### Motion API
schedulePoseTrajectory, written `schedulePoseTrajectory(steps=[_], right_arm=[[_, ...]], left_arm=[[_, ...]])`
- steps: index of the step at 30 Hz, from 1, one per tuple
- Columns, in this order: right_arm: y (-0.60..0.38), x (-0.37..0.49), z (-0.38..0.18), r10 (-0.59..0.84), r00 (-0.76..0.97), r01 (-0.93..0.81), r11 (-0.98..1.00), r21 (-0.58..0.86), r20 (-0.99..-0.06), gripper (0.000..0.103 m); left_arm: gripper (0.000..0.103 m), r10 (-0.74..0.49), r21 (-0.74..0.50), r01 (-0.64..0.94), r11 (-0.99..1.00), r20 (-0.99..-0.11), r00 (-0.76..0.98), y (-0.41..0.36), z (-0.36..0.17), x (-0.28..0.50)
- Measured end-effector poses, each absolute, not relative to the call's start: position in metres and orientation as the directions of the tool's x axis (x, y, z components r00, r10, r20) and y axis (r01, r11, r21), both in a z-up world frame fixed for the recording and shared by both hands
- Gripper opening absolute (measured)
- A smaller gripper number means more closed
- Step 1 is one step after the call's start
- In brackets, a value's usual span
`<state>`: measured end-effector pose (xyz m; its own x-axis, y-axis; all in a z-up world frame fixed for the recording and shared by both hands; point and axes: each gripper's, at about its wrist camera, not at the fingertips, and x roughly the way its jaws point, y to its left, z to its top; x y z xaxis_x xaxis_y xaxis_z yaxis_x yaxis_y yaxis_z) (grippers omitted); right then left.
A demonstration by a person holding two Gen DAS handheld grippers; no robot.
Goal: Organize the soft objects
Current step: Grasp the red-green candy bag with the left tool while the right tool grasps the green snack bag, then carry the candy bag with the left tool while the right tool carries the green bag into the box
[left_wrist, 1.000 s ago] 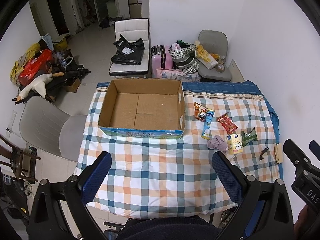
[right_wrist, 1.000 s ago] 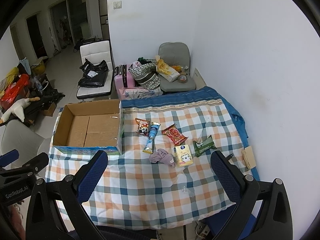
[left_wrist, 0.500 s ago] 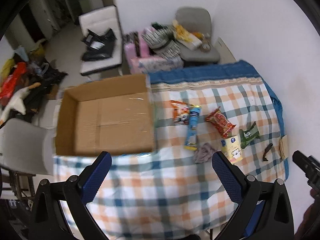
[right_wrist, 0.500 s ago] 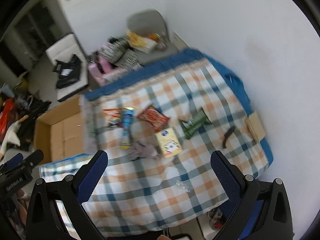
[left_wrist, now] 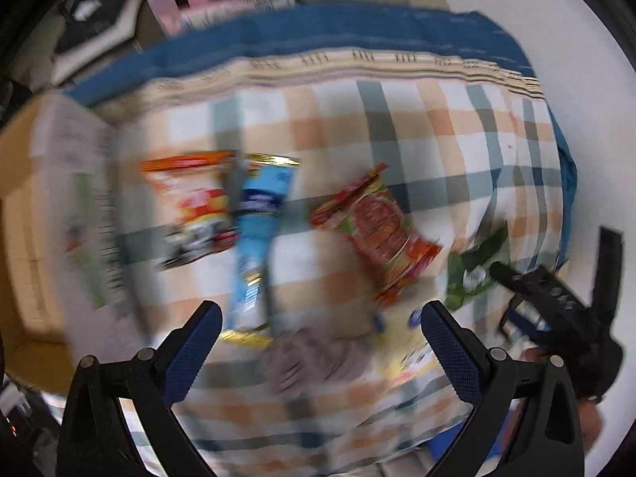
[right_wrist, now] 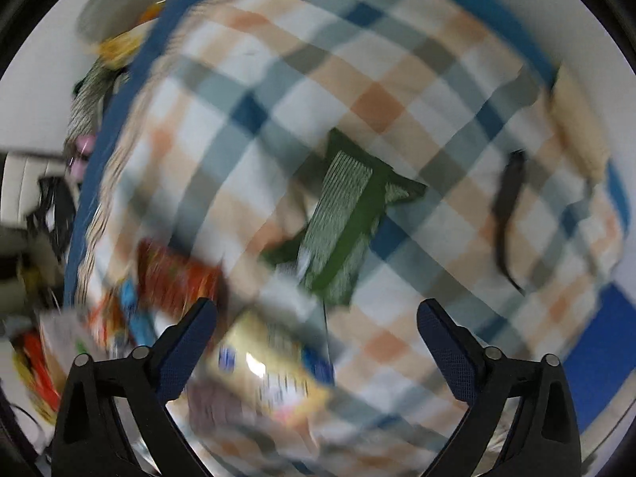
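Observation:
Both views are motion-blurred. On the checked cloth (left_wrist: 417, 119) lie soft packets. An orange snack bag (left_wrist: 190, 206), a blue tube packet (left_wrist: 258, 230), a red packet (left_wrist: 377, 230) and a green packet (left_wrist: 473, 266) show in the left wrist view. A mauve cloth wad (left_wrist: 314, 353) and a yellow packet (left_wrist: 409, 349) lie just ahead of my open, empty left gripper (left_wrist: 318, 342). My right gripper (right_wrist: 318, 342) is open and empty. It hovers over the yellow packet (right_wrist: 270, 373), with the green packet (right_wrist: 346, 222) beyond. The right gripper also shows in the left wrist view (left_wrist: 556, 306).
The open cardboard box (left_wrist: 43, 206) stands at the left edge of the left wrist view. A black clip-like object (right_wrist: 508, 206) and a tan pad (right_wrist: 576, 119) lie near the cloth's right edge. A white wall bounds the right side. Cluttered chairs stand beyond the far edge.
Both grippers have dropped fast toward the packets and moved right. The box has slid to the left edge of view. Both grippers have stayed open.

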<state>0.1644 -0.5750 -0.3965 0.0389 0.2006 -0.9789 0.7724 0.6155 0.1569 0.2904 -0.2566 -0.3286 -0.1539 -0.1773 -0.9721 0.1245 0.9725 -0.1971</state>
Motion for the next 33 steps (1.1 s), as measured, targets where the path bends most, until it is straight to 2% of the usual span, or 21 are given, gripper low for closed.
schedulePoseTrajectory(steps=[1, 4, 5, 8, 9, 11, 15, 17, 20, 24, 33], right_arm=[[-0.579, 0.167, -0.408, 0.223, 0.04, 0.788, 0.592, 0.168, -0.974, 0.09], [-0.588, 0.172, -0.439, 0.294, 0.035, 0.821, 0.537, 0.195, -0.955, 0.066], [-0.59, 0.172, -0.446, 0.306, 0.029, 0.828, 0.526, 0.194, -0.952, 0.052], [-0.589, 0.173, -0.45, 0.318, 0.019, 0.82, 0.537, 0.196, -0.948, 0.045], [-0.587, 0.176, -0.449, 0.314, 0.003, 0.803, 0.566, 0.19, -0.949, 0.045], [-0.579, 0.181, -0.449, 0.297, -0.037, 0.759, 0.629, 0.167, -0.954, 0.046], [-0.572, 0.191, -0.456, 0.295, -0.057, 0.738, 0.656, 0.159, -0.954, 0.05], [-0.568, 0.194, -0.459, 0.299, -0.06, 0.74, 0.653, 0.159, -0.952, 0.05], [-0.564, 0.198, -0.458, 0.279, -0.068, 0.729, 0.669, 0.144, -0.958, 0.046], [-0.555, 0.204, -0.448, 0.239, -0.088, 0.697, 0.708, 0.112, -0.967, 0.039], [-0.525, 0.216, -0.388, 0.208, -0.018, 0.613, 0.775, 0.154, -0.978, 0.037]], left_arm=[[0.103, -0.182, -0.203, 0.111, 0.973, -0.968, -0.175, -0.263, -0.338, 0.297], [0.103, -0.21, -0.231, 0.055, 0.971, -0.945, -0.251, -0.279, -0.372, 0.313], [0.103, -0.223, -0.241, 0.031, 0.97, -0.934, -0.279, -0.284, -0.383, 0.317], [0.103, -0.214, -0.232, 0.012, 0.973, -0.914, -0.345, -0.297, -0.413, 0.325], [0.103, -0.205, -0.222, 0.006, 0.975, -0.91, -0.36, -0.3, -0.422, 0.326], [0.093, -0.189, -0.204, 0.004, 0.979, -0.911, -0.367, -0.305, -0.435, 0.327], [0.08, -0.161, -0.175, 0.009, 0.985, -0.925, -0.345, -0.311, -0.439, 0.327], [0.06, -0.132, -0.155, 0.048, 0.987, -0.94, -0.316, -0.31, -0.431, 0.325], [0.051, -0.125, -0.154, 0.077, 0.985, -0.948, -0.293, -0.309, -0.423, 0.321], [0.048, -0.127, -0.159, 0.114, 0.981, -0.96, -0.252, -0.302, -0.403, 0.316], [0.047, -0.193, -0.209, 0.13, 0.969, -0.973, -0.127, -0.253, -0.315, 0.292]])
